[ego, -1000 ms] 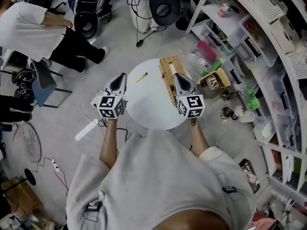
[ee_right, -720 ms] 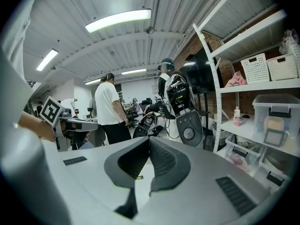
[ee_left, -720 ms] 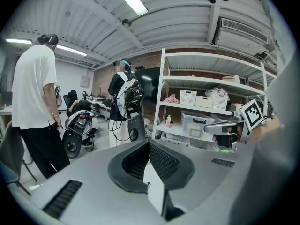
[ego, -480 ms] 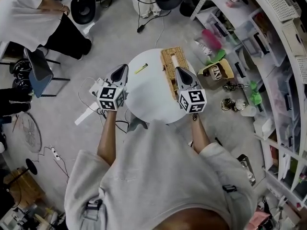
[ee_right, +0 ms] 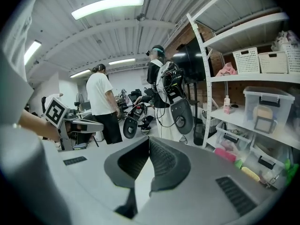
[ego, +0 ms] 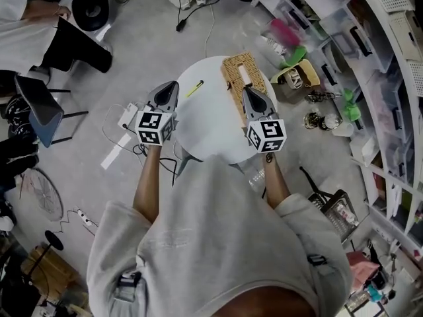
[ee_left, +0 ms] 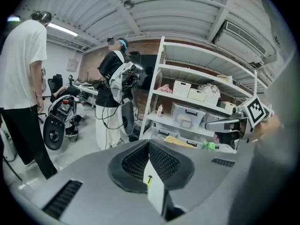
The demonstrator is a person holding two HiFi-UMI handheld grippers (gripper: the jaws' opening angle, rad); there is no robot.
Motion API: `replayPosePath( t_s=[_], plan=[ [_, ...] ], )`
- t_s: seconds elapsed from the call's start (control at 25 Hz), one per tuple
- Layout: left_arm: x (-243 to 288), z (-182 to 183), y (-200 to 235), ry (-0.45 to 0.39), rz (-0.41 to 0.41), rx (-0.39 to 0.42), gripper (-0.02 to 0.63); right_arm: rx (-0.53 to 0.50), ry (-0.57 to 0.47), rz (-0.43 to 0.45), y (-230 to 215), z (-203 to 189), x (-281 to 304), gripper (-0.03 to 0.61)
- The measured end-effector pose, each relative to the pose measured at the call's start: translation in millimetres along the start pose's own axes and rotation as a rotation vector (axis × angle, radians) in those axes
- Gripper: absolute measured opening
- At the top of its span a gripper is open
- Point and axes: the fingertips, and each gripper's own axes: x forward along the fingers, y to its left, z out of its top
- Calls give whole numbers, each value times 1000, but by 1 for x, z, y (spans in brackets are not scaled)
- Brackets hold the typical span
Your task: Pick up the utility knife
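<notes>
One utility knife (ego: 194,88) lies tiny, details unreadable.

Your top is a loose light-grey T-shirt (ego: 218,243) with short sleeves (ego: 119,226), and there's a small black clip (ego: 316,260) near each shoulder. The left gripper (ego: 174,84) and the right gripper (ego: 246,91) are a matching pair: smooth grey shells that taper to a point, kind of beak-shaped. Each one carries a white cube (ego: 155,127) at the back end, printed with black square markers. Up close, the shells have slotted vents (ee_left: 64,198) moulded in, and the pads (ee_left: 164,161) are black with a fine ribbed texture.
</notes>
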Motion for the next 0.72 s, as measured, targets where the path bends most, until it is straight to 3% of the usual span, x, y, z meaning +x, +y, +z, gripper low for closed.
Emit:
replayPosePath(
  t_s=[0.32, 0.44, 0.6, 0.72],
  plan=[
    [15, -27, 9, 100, -78, 77, 20, 23, 58, -41, 11, -22, 9, 31],
    [25, -38, 2, 159, -114, 186, 20, 36, 75, -50, 9, -31, 8, 31],
    [36, -57, -13, 262, -172, 388, 20, 46, 91, -52, 8, -40, 7, 31],
    [42, -72, -23, 322, -222, 465, 20, 48, 104, -49, 7, -46, 5, 31]
  ],
)
